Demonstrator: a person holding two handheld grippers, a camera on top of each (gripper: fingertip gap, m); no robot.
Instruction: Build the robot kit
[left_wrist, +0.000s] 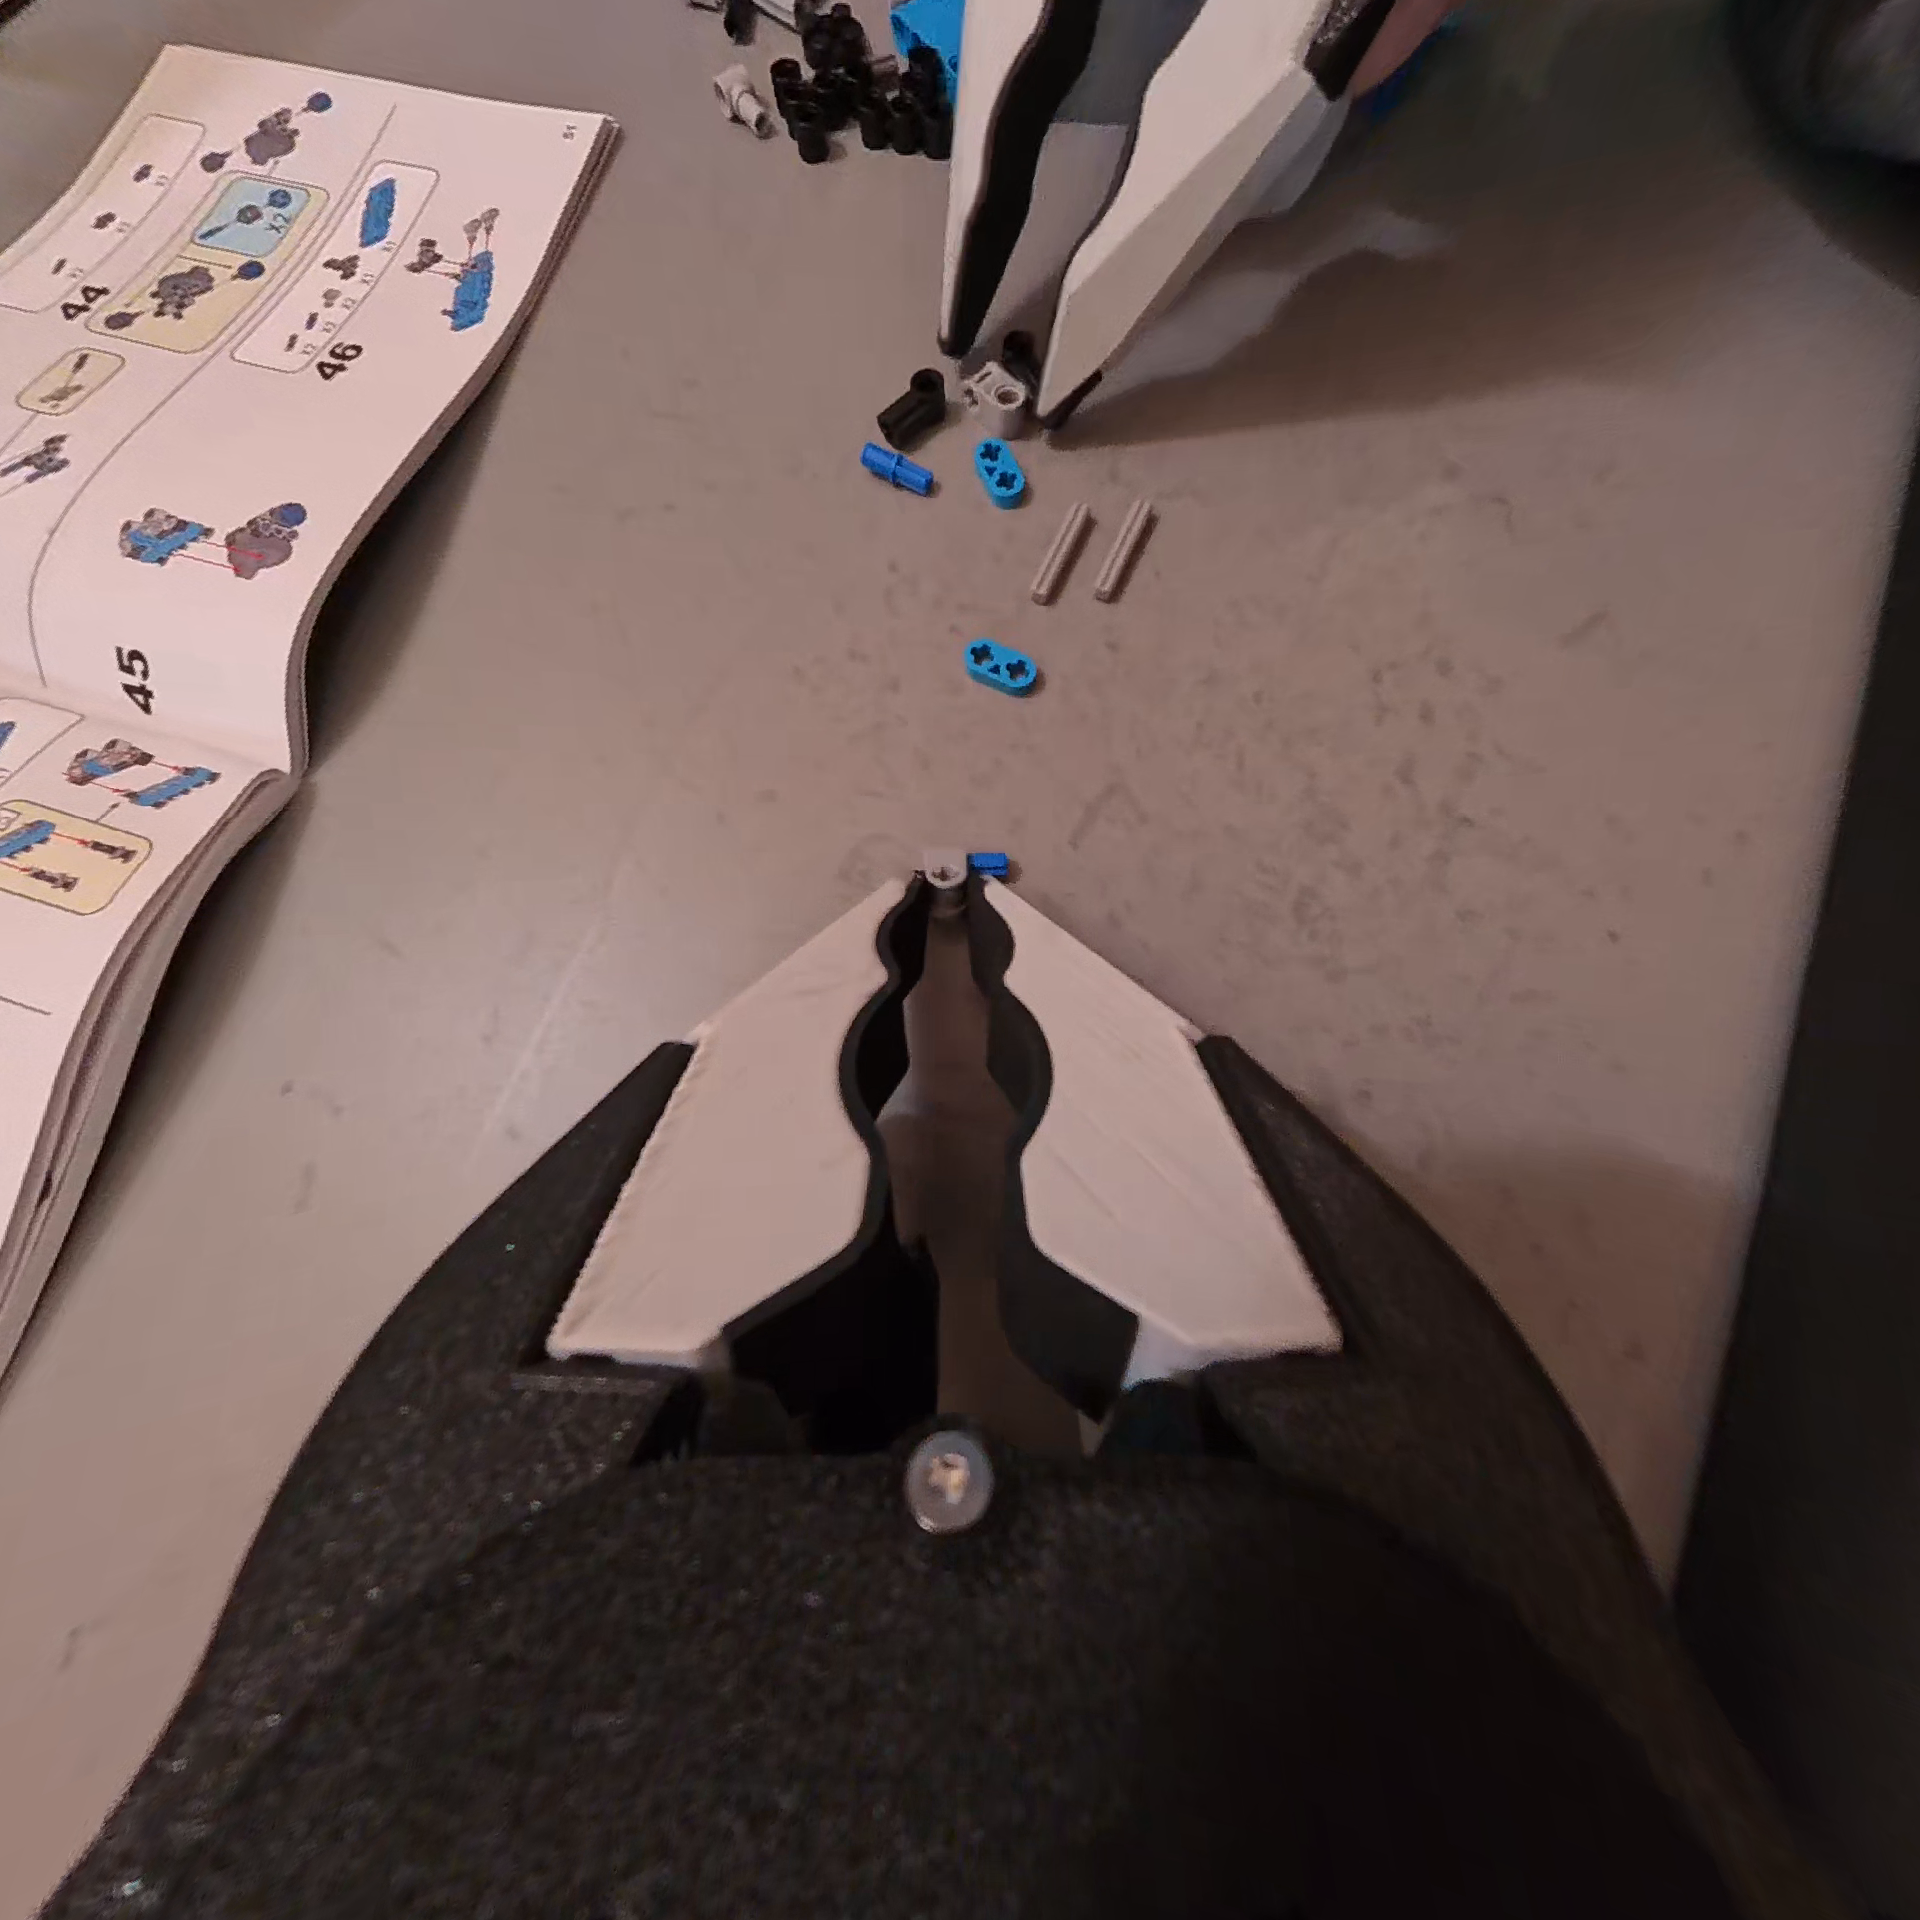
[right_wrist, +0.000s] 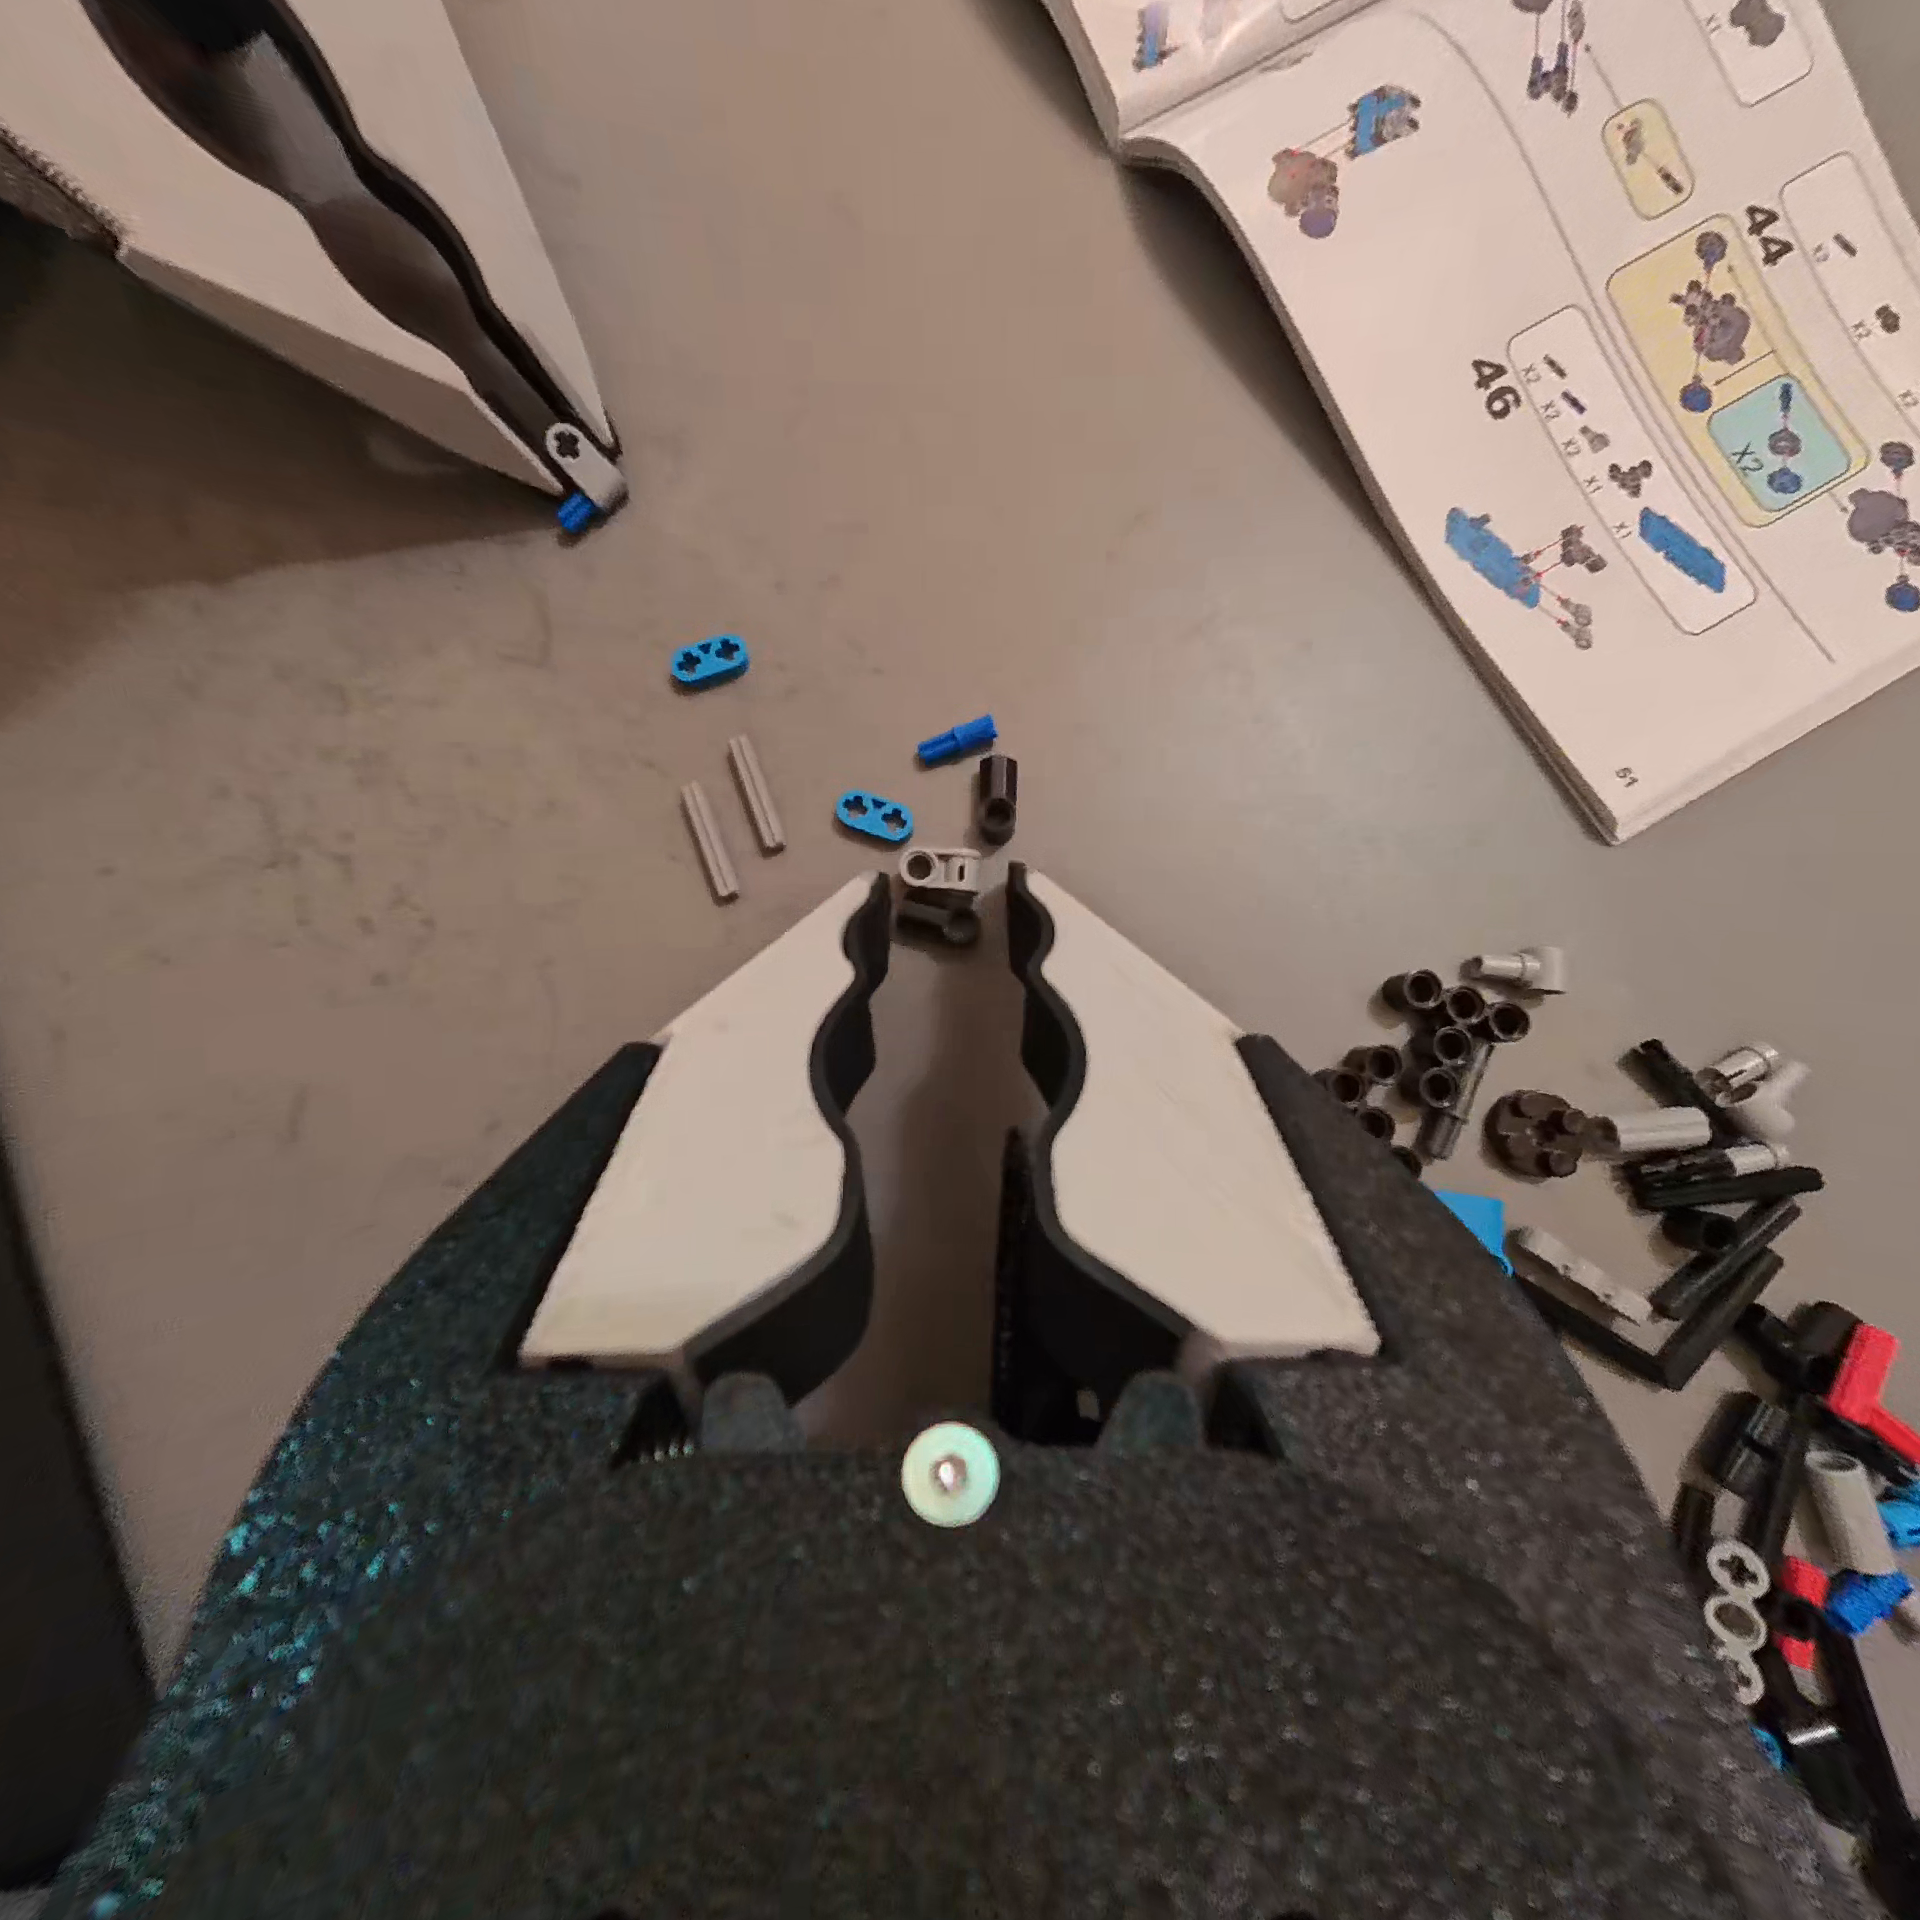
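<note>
My left gripper (left_wrist: 948, 881) is shut on a small grey connector (left_wrist: 943, 864) with a blue pin (left_wrist: 987, 862) in it, held just above the grey table. It also shows in the right wrist view (right_wrist: 594, 457) at upper left. My right gripper (right_wrist: 948, 883) is open, its tips straddling a grey connector (right_wrist: 940, 868) with a black pin (right_wrist: 935, 922) on the table; it shows in the left wrist view (left_wrist: 1006, 379) too. Close by lie a black connector (right_wrist: 997, 795), a loose blue pin (right_wrist: 956, 740), two blue two-hole beams (right_wrist: 873, 814) (right_wrist: 709, 658) and two grey axles (right_wrist: 756, 795) (right_wrist: 710, 840).
An open instruction booklet (left_wrist: 260, 416) (right_wrist: 1558, 416) lies on the table beside the parts. A pile of black, grey, red and blue parts (right_wrist: 1558, 1143) sits right of my right gripper. The table's dark edge (left_wrist: 1818, 935) runs down the right of the left wrist view. My right fingertips sit around 11 centimeters from my left ones.
</note>
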